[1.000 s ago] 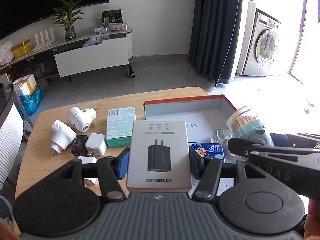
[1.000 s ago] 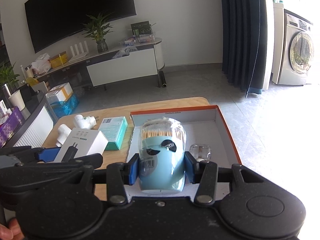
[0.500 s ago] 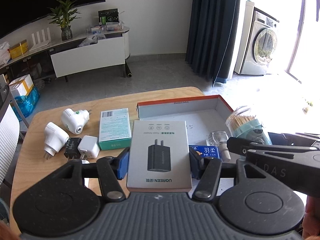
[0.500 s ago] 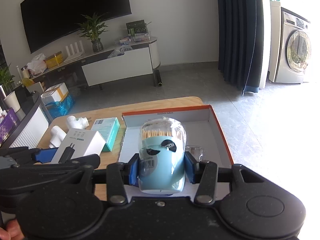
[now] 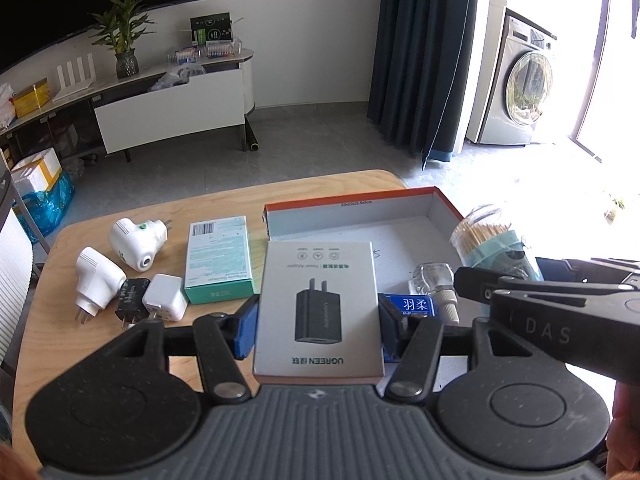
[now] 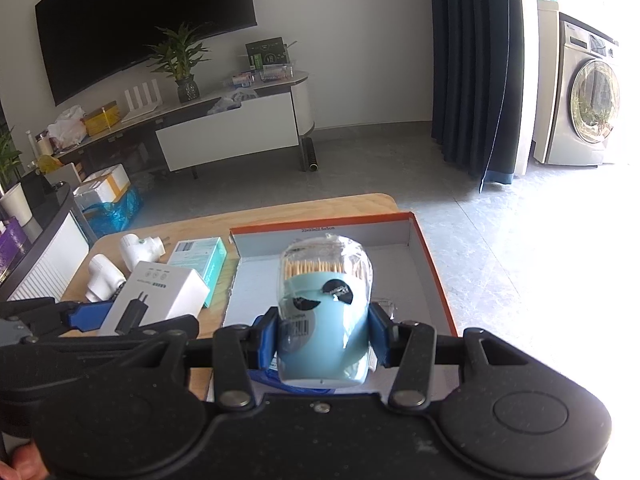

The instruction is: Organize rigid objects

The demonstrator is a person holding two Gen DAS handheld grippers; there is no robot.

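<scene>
Readable print on the boxes, pack and gripper

The white charger box (image 5: 318, 312) at lower centre reads "UGREEN"; the blue pack (image 5: 414, 305) right of it shows "羽柔"; the orange-rimmed tray (image 5: 352, 210) wall reads "33x23x22.5x5cm"; the right gripper (image 5: 560, 328) body, at right, "DAS".

Both wrist cams sit low, close over the table (image 5: 44, 280) – facing the TV wall; both share the orange-rimmed tray (image 5: 352, 210) (image 6: 424, 248), left cam further left.

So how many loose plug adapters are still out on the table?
4, all left of the teal box: a white one at the back, a white one nearer left, a black one, and a small white one touching it. The gripper may hide others.
</scene>
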